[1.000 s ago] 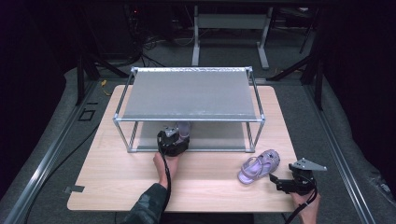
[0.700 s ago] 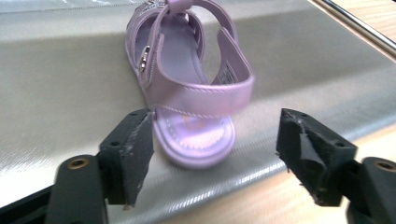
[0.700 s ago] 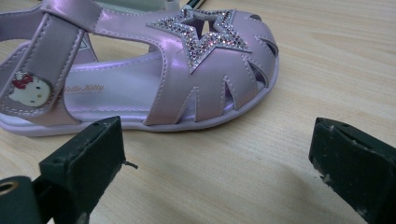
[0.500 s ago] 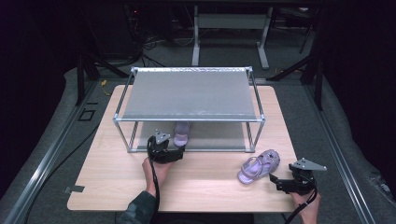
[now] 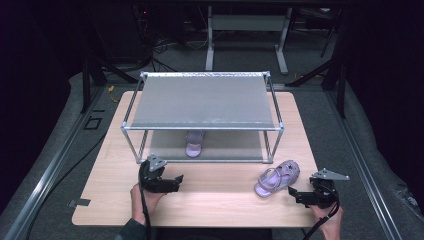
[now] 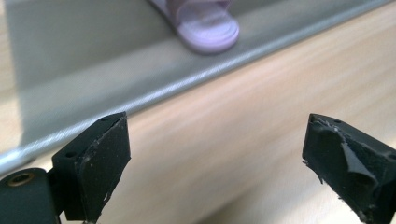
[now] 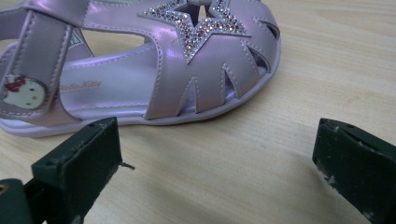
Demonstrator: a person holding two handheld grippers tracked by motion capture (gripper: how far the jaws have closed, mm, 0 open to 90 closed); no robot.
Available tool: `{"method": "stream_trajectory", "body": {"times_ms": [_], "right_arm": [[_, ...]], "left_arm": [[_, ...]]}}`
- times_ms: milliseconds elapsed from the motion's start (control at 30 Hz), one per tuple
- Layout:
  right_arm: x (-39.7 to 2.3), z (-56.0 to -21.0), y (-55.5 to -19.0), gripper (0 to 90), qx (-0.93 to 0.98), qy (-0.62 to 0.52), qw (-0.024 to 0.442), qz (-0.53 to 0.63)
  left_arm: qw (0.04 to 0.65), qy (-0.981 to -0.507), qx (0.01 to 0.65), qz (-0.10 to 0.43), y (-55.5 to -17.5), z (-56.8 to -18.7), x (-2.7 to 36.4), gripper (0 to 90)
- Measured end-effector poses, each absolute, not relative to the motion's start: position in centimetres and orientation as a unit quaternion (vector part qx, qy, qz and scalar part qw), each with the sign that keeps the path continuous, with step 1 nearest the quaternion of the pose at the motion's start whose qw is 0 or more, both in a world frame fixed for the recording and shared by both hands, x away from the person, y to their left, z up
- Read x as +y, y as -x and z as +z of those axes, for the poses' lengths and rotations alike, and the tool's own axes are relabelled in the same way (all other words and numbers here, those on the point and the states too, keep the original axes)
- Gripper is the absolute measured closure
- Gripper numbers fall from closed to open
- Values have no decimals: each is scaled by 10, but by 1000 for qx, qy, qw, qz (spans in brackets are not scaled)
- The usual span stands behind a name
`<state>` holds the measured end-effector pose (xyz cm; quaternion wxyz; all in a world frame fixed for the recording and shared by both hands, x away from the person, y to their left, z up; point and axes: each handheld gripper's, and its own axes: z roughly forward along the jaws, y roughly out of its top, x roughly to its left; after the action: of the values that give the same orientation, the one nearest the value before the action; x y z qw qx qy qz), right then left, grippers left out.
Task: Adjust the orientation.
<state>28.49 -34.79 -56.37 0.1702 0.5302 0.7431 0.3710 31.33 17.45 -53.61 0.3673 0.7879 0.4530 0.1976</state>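
The right gripper [image 5: 300, 194] rests at the near right of the worktop [image 5: 220, 200], jaws wide and empty, aimed at the loose sandal [image 5: 276, 177] lying just ahead of them. For a sound pick-up, the jaws should advance level, straddle the sandal across its strap or side wall rather than the star trim, and close only once both pads flank it. The left gripper [image 5: 165, 182] sits near the rack [image 5: 202, 127]; its jaws have just been opening and stand wide with nothing between them. The second sandal [image 5: 195, 145] already lies on the lower shelf. The upper shelf hides its far half, and the left gripper view is blurred.
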Motion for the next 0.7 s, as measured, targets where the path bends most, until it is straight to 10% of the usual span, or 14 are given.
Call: {"method": "stream_trajectory", "body": {"times_ms": [700], "right_arm": [[-312, -516, -266, 86, 731, -546, 175, 371]], "left_arm": [[369, -760, 489, 217, -284, -538, 230, 72]]}}
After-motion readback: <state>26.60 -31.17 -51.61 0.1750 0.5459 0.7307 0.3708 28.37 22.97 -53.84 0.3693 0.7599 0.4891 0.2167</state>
